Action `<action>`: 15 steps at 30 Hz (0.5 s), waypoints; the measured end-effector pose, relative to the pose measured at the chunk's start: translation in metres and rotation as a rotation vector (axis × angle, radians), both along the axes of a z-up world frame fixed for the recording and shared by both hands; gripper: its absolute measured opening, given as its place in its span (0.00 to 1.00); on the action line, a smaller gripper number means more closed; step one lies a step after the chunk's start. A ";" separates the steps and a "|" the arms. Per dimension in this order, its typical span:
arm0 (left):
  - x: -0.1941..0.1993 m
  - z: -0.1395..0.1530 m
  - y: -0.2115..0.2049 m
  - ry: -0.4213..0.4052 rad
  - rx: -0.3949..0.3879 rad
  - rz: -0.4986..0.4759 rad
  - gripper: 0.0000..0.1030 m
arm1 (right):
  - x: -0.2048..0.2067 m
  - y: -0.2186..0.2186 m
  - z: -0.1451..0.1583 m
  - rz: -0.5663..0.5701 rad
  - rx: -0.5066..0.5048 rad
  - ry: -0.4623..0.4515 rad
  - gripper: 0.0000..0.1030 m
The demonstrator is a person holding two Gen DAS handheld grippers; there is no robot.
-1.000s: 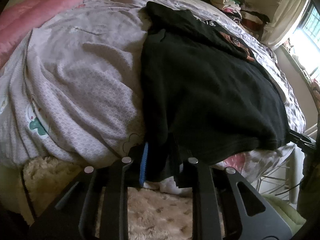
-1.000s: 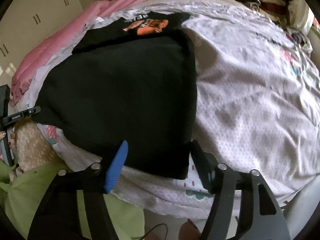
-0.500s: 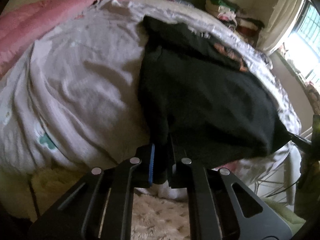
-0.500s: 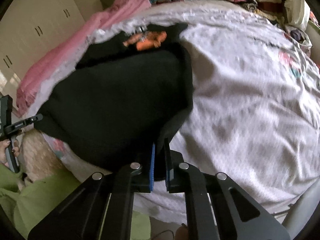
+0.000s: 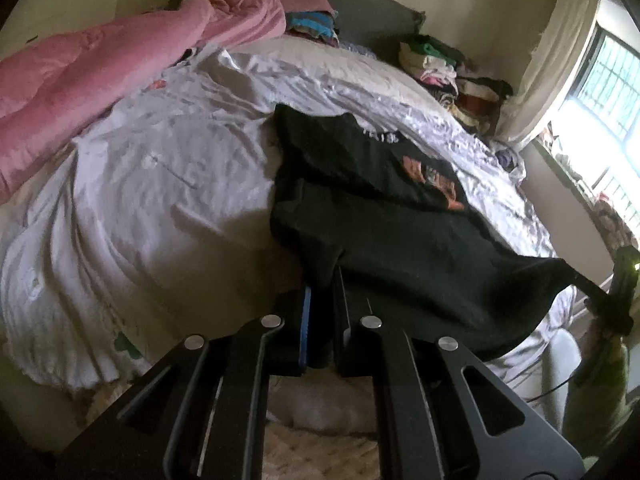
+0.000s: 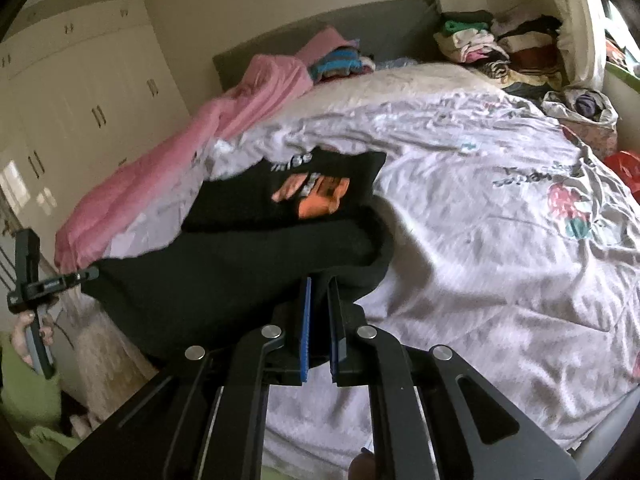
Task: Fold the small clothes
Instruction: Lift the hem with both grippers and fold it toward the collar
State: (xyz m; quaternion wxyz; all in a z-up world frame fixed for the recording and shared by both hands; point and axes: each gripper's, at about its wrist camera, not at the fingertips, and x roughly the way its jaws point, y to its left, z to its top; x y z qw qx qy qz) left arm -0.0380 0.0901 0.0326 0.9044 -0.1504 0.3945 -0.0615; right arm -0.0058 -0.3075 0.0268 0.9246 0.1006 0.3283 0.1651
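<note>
The black garment (image 5: pixel 420 248) carries an orange print (image 5: pixel 434 182) toward 12 o'clock and lies on the pale bedsheet (image 5: pixel 152 184). Compared with one second ago, both near corners are raised off the sheet. The left gripper (image 5: pixel 320 300) is clamped on the 7 o'clock corner; the right gripper (image 6: pixel 319 300) is clamped on the 5 o'clock corner. Fabric spans between them.
</note>
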 end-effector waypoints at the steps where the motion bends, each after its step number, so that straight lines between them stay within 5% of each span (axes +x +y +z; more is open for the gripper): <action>1: 0.001 0.003 0.001 -0.005 0.000 0.006 0.02 | 0.001 -0.004 0.003 -0.008 0.013 -0.007 0.06; 15: 0.023 0.040 0.009 -0.076 -0.011 0.016 0.02 | 0.014 -0.022 0.027 -0.078 0.114 -0.077 0.06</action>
